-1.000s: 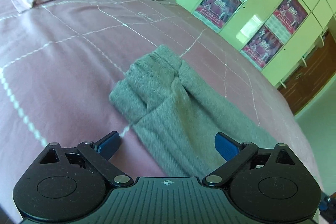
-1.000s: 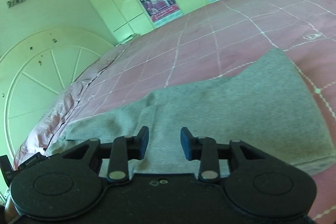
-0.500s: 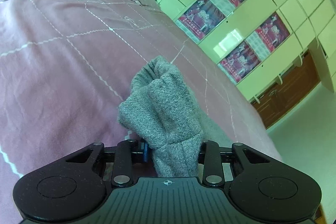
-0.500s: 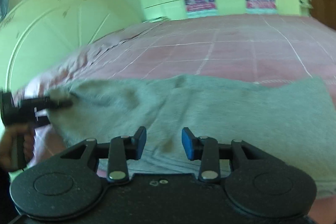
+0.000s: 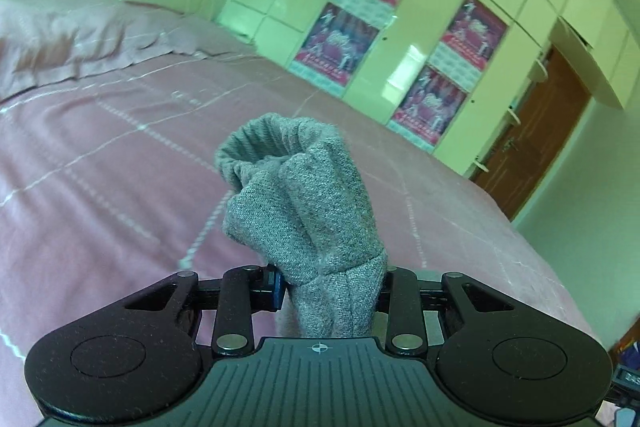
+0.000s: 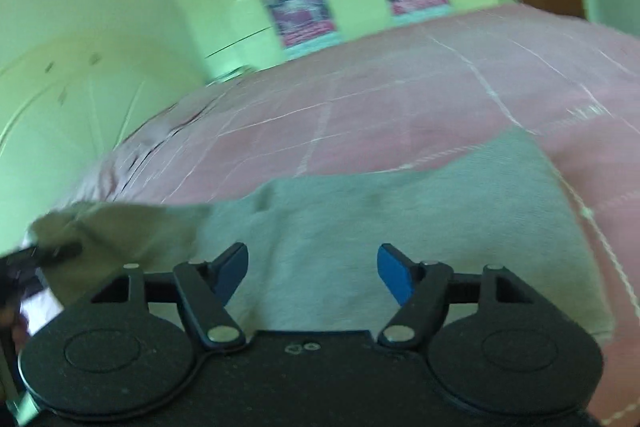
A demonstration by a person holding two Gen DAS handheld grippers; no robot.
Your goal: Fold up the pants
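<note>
Grey pants (image 5: 304, 211) bunched, clamped in left gripper (image 5: 332, 287) jaws; right gripper (image 6: 312, 269) jaws opening, empty, above the cloth

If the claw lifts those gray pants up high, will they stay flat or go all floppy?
Probably floppy: the gray pants already bunch and droop where the left claw pinches them. They look soft and light, since one pinch lifts an end. The rest will likely drag over the pink bedspread. The right claw is opening, not gripping.

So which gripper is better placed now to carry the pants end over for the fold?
Left. The left gripper is shut on the bunched pants. The right gripper is opening above flat cloth, gripping nothing.
</note>
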